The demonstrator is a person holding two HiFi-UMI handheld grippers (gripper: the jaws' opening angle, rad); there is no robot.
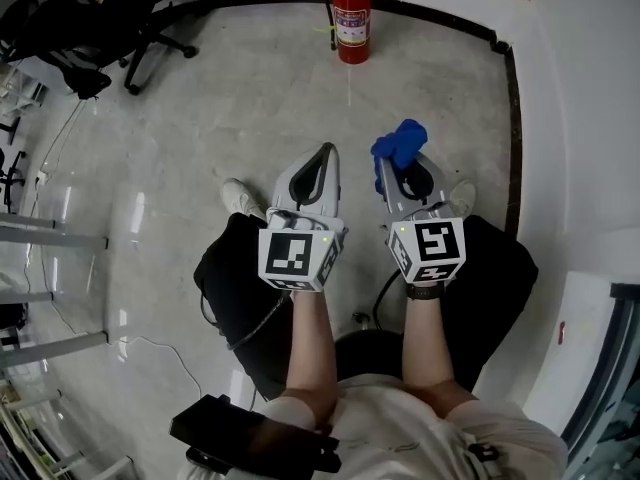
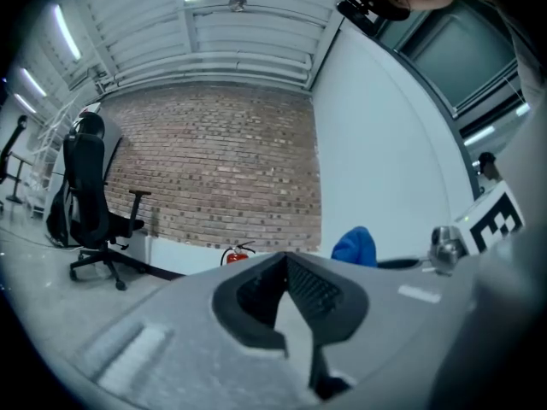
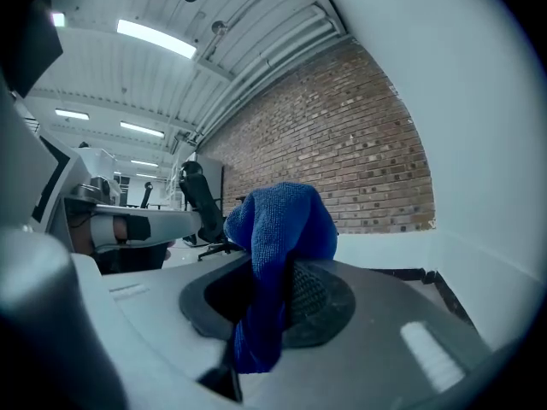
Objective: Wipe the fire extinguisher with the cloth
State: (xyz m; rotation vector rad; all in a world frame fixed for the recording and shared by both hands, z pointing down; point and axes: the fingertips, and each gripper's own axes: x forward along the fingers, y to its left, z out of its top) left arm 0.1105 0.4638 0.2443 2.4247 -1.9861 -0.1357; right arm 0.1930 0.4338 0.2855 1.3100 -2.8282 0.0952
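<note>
Right gripper [image 1: 404, 171]: jaws pinched on a bunched blue microfibre cloth [image 1: 400, 142]. A wad of it stands up above the jaw tips and a fold hangs down between the black ribbed pads. Cloth is well apart from the red cylindrical fire extinguisher [image 1: 351, 18], on its near side and a little to its right in the head view.

Left gripper [image 1: 323, 155]: jaws pressed together at the tips, nothing between them. Also well short of the extinguisher, slightly to its left.

Extinguisher stands upright on the grey concrete floor [image 1: 250, 98], against the black skirting strip [image 1: 440, 12] at the wall foot. Black hose and handle at its top. Nothing is touching it.

Black wheeled office chair [image 1: 95, 28] sits well to the left of the extinguisher. Red brick wall [image 2: 222, 161] rises behind the extinguisher in the left gripper view.

Person's white shoe [image 1: 240, 198] is on the floor between the extinguisher and the person's body, near the left gripper.
</note>
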